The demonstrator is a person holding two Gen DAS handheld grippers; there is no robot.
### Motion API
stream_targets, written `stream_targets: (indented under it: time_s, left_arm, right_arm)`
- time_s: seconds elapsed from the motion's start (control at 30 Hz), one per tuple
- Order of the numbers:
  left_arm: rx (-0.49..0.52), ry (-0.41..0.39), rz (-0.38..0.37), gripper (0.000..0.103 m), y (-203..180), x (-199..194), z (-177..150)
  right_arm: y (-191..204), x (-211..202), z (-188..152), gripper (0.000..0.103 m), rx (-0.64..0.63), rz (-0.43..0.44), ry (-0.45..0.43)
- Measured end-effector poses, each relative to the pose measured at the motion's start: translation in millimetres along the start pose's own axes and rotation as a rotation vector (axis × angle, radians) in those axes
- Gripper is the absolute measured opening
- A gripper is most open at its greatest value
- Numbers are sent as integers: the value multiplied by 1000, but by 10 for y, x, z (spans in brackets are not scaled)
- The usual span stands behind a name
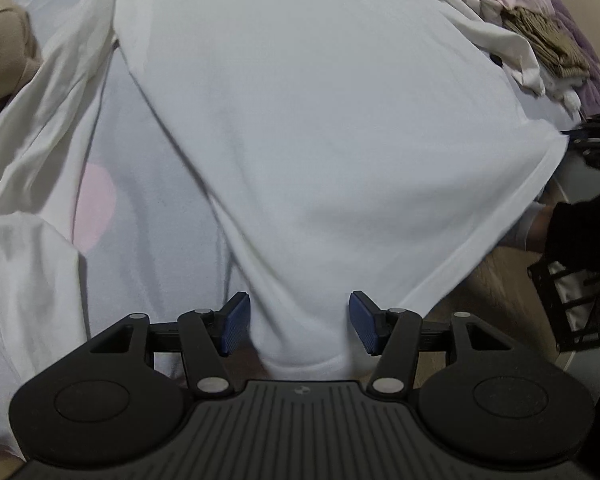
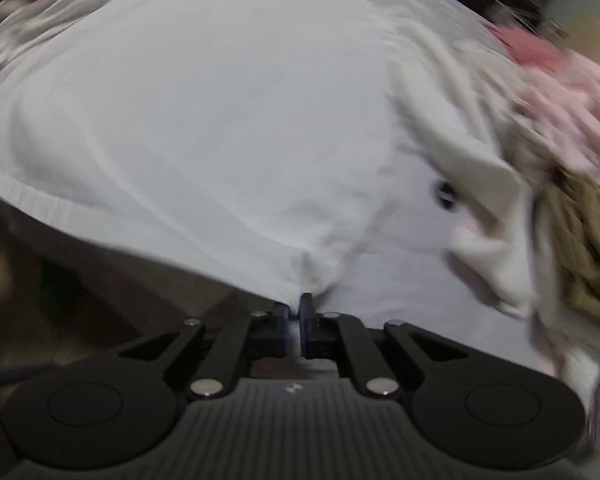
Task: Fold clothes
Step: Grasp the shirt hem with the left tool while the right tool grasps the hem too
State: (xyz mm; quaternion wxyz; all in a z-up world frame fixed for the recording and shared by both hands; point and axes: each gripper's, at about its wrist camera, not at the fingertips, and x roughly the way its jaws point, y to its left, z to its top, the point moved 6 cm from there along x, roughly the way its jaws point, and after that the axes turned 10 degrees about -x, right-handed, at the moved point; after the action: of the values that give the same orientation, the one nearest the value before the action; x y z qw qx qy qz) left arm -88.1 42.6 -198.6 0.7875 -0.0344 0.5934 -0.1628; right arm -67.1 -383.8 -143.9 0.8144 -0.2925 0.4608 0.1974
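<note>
White garment (image 1: pixel 320 128): spread flat across the bed, its hemmed lower edge hanging toward the camera; a long sleeve trails off on the left side.
Left gripper (image 1: pixel 299 326): blue pads spread wide, a fold of the garment's lower corner lying between them, not squeezed.
Right gripper (image 2: pixel 296 330): fingers pressed together, pinching the hem corner of the white garment (image 2: pixel 220 120).
Bed sheet (image 1: pixel 140 200): pale, with pink dots, under the garment.
Clothes pile (image 1: pixel 540 32): pink, tan, purple and white pieces heaped near the garment's far right edge.
Right wrist view: blurred.
</note>
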Motion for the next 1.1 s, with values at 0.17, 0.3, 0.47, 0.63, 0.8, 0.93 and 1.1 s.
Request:
stream_targets:
  time_s: [0.17,0.3,0.47,0.63,0.8,0.93,1.1]
  left_arm:
    - [-7,23,-6,53,11,55,-43]
    - [11,23,-44,53,-68,49,-52]
    - [295,-61,8,53,-472,-49,-190]
    - [496,-99,149,58,-803,-25,-435]
    - [676,-126,334,58,-838,37,-701]
    - [847,-182,468,58,-829,130,-804]
    - [816,-260,496,32,-838,104,-677]
  right_arm:
    - [-58,-176,65,5,39,18,-46]
    - [-104,-317,117,5,70,32,-83]
    - [-164,-496,182,5,109,49,-128]
    - [-127,-564,176,5,113,61,-129]
    - [-107,-596,171,5,118,78,-127]
    - [-96,-592,194,5,131,91,-132]
    - [-75,-598,197,6,139,98,-129]
